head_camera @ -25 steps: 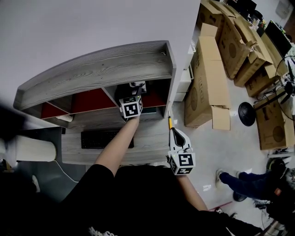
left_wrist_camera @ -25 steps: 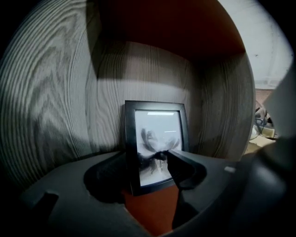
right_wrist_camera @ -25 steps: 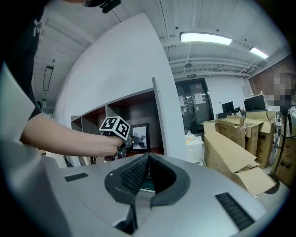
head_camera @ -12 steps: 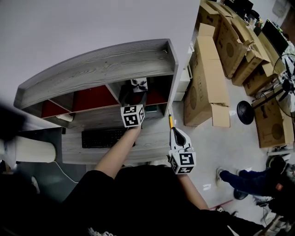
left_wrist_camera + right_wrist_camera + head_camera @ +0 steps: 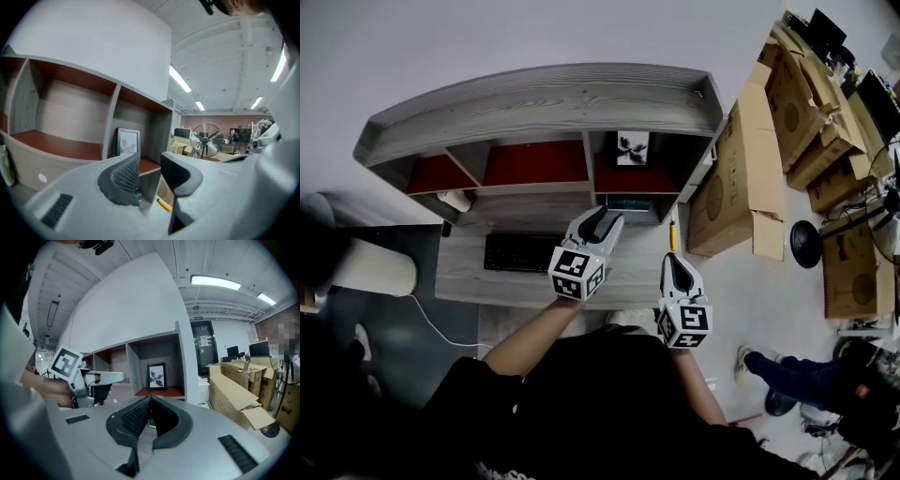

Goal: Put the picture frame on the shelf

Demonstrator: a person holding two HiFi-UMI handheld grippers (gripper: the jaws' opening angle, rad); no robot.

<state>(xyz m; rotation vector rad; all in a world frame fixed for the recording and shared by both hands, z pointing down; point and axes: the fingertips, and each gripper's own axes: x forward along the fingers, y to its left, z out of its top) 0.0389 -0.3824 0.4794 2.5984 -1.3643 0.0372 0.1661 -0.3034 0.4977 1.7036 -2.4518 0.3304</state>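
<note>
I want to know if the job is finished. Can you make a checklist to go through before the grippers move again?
1. Picture frame stands in the right-hand compartment of the shelf: ok.
2. Left gripper has let go of it: ok. Its jaws stand apart, have just been closing, and nothing is between them.
3. Right gripper is empty: ok. Its jaws are together with nothing in them.
4. Both grippers are clear of the shelf, over the desk: ok.
5. The frame is steady and will not tip: cannot tell.
</note>
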